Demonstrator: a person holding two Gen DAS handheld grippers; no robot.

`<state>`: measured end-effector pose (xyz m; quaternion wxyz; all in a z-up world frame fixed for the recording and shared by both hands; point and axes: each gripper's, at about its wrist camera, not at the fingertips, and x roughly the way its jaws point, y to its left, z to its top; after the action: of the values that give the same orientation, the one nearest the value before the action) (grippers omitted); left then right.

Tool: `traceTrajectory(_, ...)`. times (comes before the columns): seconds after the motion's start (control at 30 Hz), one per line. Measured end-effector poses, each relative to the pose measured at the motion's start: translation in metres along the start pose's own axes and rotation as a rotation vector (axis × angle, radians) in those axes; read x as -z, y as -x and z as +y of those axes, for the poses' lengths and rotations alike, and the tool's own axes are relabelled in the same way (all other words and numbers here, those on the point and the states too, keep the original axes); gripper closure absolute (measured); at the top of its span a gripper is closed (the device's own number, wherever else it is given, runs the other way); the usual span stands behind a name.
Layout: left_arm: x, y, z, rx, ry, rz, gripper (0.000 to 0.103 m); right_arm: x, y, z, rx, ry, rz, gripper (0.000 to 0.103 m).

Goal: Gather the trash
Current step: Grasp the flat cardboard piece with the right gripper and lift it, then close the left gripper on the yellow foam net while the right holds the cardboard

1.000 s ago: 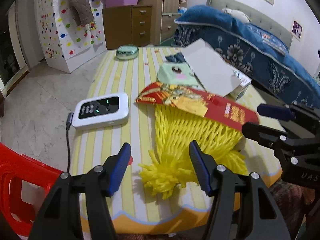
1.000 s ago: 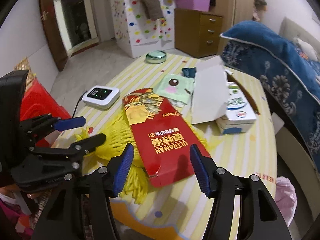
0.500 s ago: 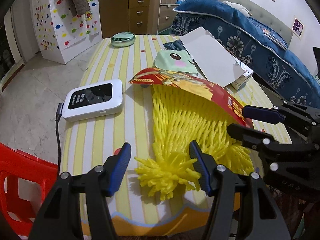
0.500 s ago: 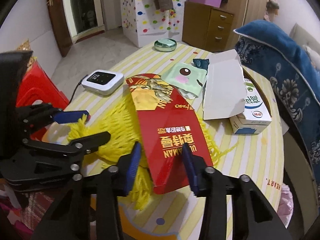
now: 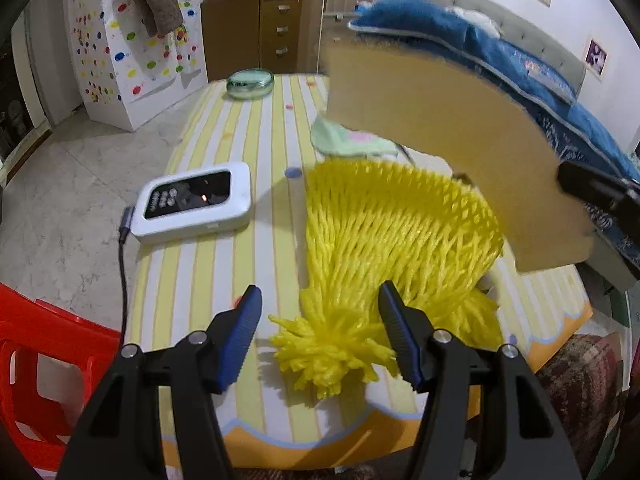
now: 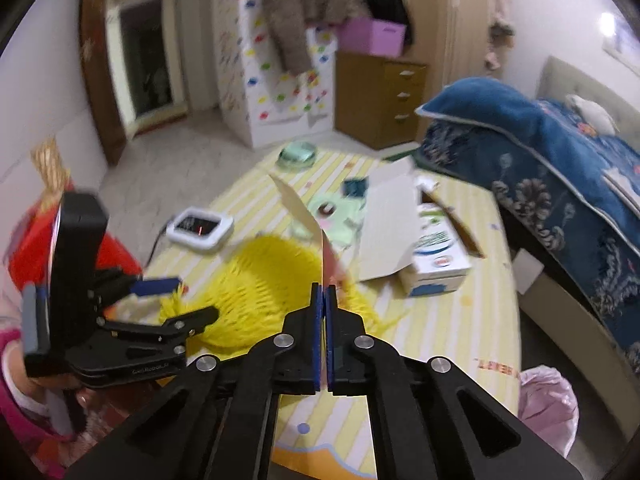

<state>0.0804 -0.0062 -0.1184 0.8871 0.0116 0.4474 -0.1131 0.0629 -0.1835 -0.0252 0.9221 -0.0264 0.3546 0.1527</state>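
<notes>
The right gripper's [image 6: 324, 292] fingers are clamped on the flat cardboard packet [image 5: 452, 128], held edge-on above the table's [image 5: 256, 264] near edge for removal as trash. The left gripper [image 5: 320, 332] is held agape around the yellow foam net's [image 5: 396, 232] tuft.

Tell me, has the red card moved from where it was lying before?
Yes. The card has come up off the yellow net, pinched edge-on in the right claw, above the table.
</notes>
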Motion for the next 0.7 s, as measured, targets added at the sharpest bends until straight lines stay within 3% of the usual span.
traceTrajectory(0.07,0.000,0.010,0.000,0.017,0.000,-0.033,0.042,-0.002,0.015,-0.014,-0.005,-0.060,-0.027,0.103)
traceTrajectory(0.17,0.000,0.028,-0.002,0.052,0.010,-0.095,0.031,-0.001,0.034,-0.033,0.017,-0.134,-0.058,0.103)
traceTrajectory(0.37,-0.005,0.048,-0.023,0.102,-0.045,-0.165,0.026,0.019,0.055,-0.060,0.094,-0.237,-0.056,0.103)
traceTrajectory(0.5,-0.006,0.039,-0.049,0.088,-0.128,-0.157,0.026,0.042,0.053,-0.077,0.123,-0.310,-0.013,0.103)
traceTrajectory(0.7,-0.004,-0.002,-0.075,0.016,-0.204,-0.042,0.026,0.059,0.042,-0.087,0.113,-0.367,0.028,0.103)
